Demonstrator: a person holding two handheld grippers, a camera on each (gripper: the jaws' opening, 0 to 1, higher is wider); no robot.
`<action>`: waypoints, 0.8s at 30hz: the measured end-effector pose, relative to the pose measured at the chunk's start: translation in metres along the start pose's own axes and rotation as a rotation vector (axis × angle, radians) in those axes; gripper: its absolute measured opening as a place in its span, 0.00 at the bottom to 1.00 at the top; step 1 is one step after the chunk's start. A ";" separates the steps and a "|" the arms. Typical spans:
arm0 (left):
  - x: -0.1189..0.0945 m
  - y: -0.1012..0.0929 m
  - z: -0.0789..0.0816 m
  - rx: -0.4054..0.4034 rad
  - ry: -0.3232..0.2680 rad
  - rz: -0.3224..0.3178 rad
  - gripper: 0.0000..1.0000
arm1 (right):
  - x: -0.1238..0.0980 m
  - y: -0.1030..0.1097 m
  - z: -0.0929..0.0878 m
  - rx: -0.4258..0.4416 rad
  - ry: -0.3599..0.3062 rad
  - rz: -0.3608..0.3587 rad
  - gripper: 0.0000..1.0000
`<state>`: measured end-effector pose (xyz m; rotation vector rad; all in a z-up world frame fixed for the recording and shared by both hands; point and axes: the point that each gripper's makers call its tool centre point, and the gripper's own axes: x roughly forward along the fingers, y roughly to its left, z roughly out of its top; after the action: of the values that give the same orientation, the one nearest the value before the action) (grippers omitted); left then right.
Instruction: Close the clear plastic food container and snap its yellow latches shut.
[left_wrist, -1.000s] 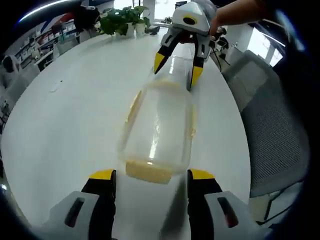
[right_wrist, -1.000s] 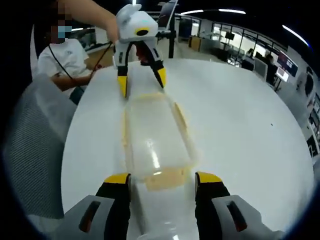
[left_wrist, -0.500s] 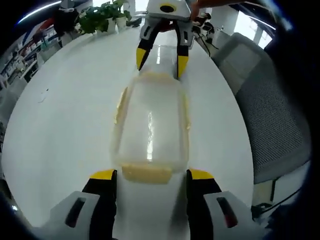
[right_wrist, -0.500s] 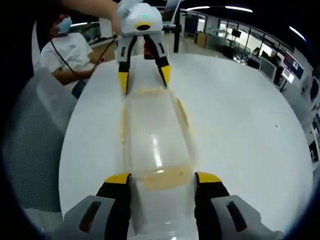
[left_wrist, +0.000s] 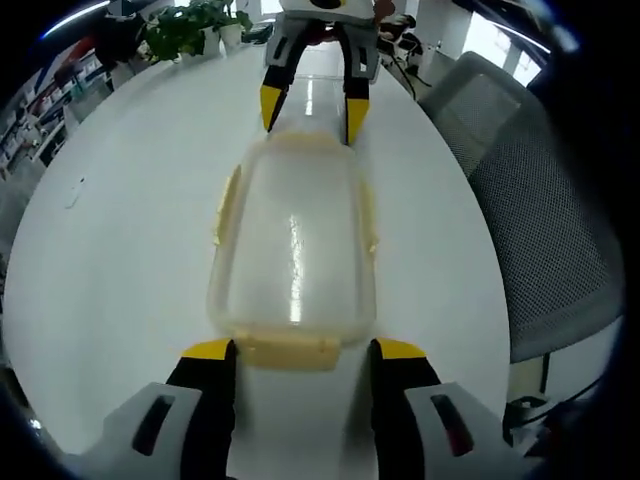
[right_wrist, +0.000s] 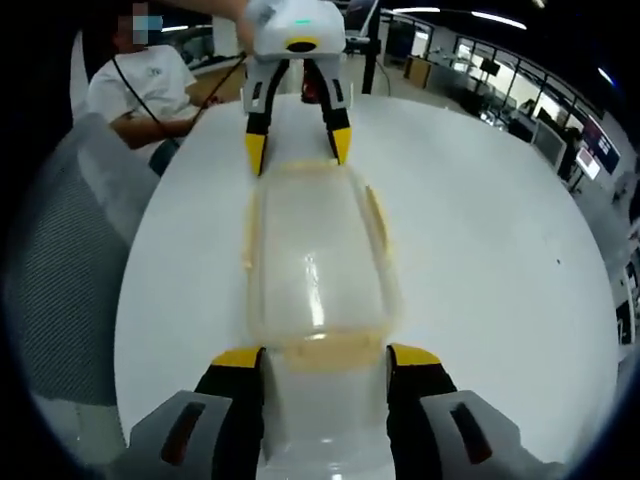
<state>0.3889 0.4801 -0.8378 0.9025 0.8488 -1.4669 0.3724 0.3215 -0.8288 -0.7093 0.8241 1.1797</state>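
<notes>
**A:** Starting in the left gripper view, the clear container (left_wrist: 292, 250) is seen lying on the white table (left_wrist: 120, 250), dead ahead of the left gripper (left_wrist: 303, 350). Its long axis runs straight away from the jaws, toward the right gripper (left_wrist: 305, 110) at the far end.

**B:** And the jaws?

**A:** Both pairs are spread wide, nothing gripped. The near end latch (left_wrist: 290, 350) sits right between the left gripper's yellow tips; the far end is bracketed the same way by the right gripper.

**B:** So each end is served by the gripper nearest it.

**A:** That is the reading. Each short end lies just at its own gripper, so the end latches look set to be pressed from opposite ends along that long axis.

**B:** Counts?

**A:** One container, lid judged already seated. Four yellow latches are counted: one at each short end, one on each long side, the left side latch (left_wrist: 227, 200) and the right side latch (left_wrist: 368, 215). The side pair is seen flared outward, so judged unsnapped. Whether the end latches are snapped cannot be told.

**B:** And the right gripper view?

**A:** The same layout is mirrored: container (right_wrist: 315, 265) ahead, end latch (right_wrist: 325, 352) between the right gripper's (right_wrist: 325, 358) wide tips, left gripper (right_wrist: 297, 150) beyond. One seated person (right_wrist: 150, 85), one grey chair (right_wrist: 75, 260) and one potted plant (left_wrist: 185, 30) are noted.
</notes>
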 end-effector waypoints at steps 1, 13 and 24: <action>0.000 0.000 0.000 -0.002 0.000 -0.001 0.54 | 0.001 0.000 0.000 0.000 0.003 0.001 0.47; 0.000 0.000 0.000 0.023 0.029 -0.001 0.52 | 0.003 0.000 0.000 -0.015 0.039 0.021 0.44; 0.000 0.003 0.001 0.041 0.046 0.005 0.48 | 0.009 0.006 -0.005 -0.030 0.083 0.050 0.43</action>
<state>0.3918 0.4790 -0.8373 0.9719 0.8523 -1.4685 0.3674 0.3235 -0.8396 -0.7700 0.9000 1.2159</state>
